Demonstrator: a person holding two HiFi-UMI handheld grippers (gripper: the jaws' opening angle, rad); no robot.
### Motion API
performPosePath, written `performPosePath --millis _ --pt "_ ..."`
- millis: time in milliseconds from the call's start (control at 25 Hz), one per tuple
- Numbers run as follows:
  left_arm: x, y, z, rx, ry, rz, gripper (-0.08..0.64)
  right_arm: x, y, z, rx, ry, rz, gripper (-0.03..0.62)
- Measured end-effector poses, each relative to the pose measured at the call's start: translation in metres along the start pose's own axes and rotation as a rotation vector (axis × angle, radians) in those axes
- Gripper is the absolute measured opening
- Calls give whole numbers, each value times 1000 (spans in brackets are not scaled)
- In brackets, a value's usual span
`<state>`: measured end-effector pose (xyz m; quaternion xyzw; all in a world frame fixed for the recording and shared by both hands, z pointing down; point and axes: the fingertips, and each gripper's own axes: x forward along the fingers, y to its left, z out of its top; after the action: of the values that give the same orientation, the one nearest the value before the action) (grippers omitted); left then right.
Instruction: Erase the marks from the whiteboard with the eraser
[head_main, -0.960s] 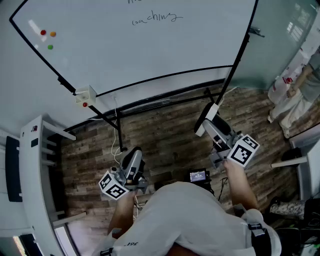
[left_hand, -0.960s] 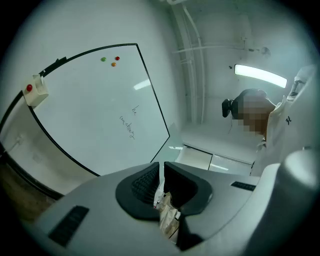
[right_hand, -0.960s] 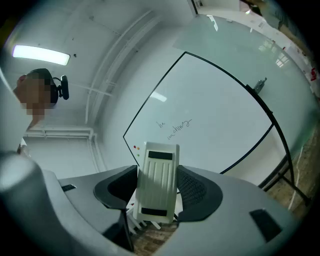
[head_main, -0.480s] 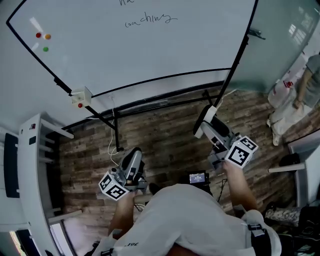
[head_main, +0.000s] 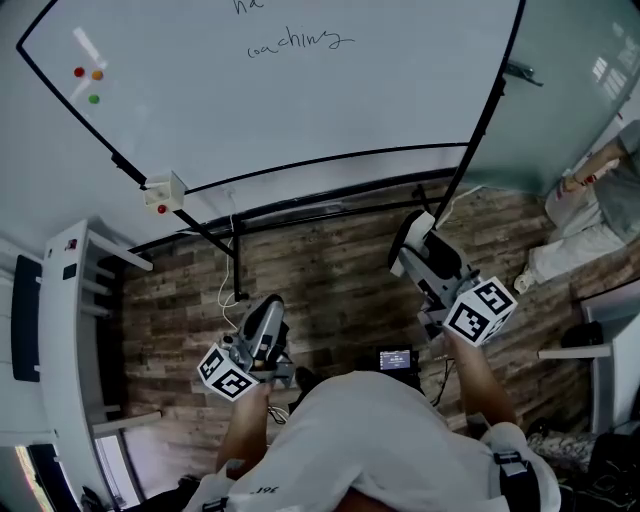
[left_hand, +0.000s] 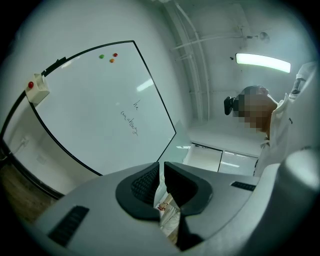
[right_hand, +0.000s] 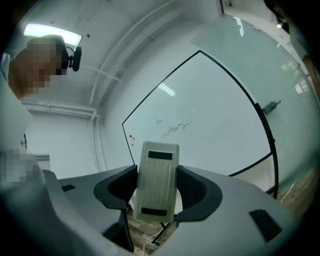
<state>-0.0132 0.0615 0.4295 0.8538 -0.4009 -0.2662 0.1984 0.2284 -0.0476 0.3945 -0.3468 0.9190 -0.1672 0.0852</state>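
The whiteboard (head_main: 300, 90) fills the top of the head view, with handwritten marks (head_main: 300, 40) near its upper middle. The same marks (right_hand: 172, 128) show in the right gripper view, and the marks (left_hand: 129, 120) in the left gripper view. My right gripper (head_main: 408, 243) is shut on the white eraser (right_hand: 156, 181), held low over the floor and well short of the board. The eraser (head_main: 411, 240) sticks out from its jaws in the head view. My left gripper (head_main: 272, 312) hangs lower left, shut and holding nothing.
Coloured magnets (head_main: 88, 80) sit at the board's upper left. A small box with a red dot (head_main: 164, 191) is fixed at its lower left corner. The board stand's black legs (head_main: 236, 250) cross the wooden floor. White shelving (head_main: 65, 340) stands left. A person (head_main: 590, 200) is at far right.
The view has shifted slightly; the board sits a bit higher and left. The person at far right has moved. Both grippers stay about where they were.
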Motion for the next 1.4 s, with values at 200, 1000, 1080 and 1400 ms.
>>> performPosePath --millis 200,1000,1080,1400 --pt "5 0 -5 2 -3 27 20 8 -12 2 -60 12 -33 267" --pt "11 121 96 115 16 14 20 152 3 2 -163 14 -157 267" --pt "10 137 113 127 27 4 21 174 10 4 -167 5 -173 267" --pt "3 188 168 190 34 -23 35 246 37 -5 -190 13 -215 267"
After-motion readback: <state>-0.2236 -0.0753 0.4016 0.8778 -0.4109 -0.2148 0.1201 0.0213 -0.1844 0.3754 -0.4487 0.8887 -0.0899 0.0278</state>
